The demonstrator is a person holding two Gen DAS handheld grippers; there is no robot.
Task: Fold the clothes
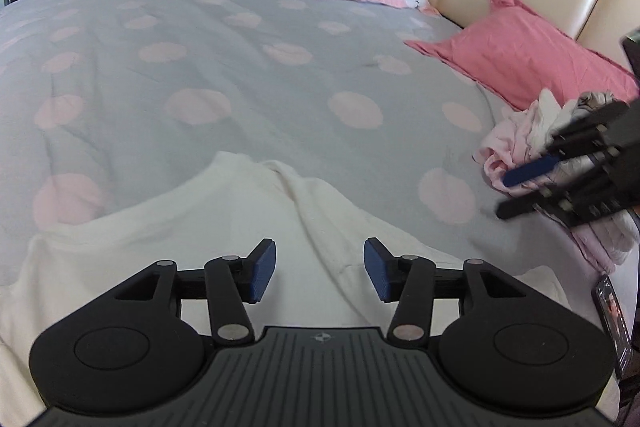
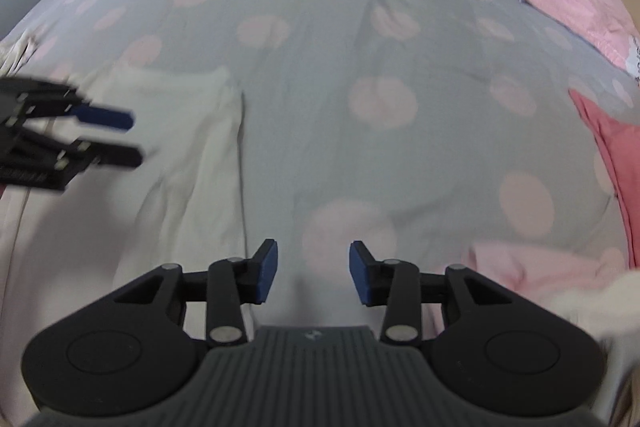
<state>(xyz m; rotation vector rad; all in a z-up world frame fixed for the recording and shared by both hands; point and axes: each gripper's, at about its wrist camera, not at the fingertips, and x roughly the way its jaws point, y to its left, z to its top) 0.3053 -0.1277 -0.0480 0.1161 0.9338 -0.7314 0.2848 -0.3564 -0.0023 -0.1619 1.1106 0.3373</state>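
Both the left gripper [image 1: 320,269] and right gripper [image 2: 313,273] hover open, holding nothing, above the cream garment [image 1: 168,247] at the bed's [image 1: 240,39] near edge. A shallow pinch could catch the duvet cover beneath, dragging it along.

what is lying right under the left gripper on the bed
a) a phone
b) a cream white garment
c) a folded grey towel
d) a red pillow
b: the left gripper, open and holding nothing, hangs over the cream white garment spread on the dotted bedcover.
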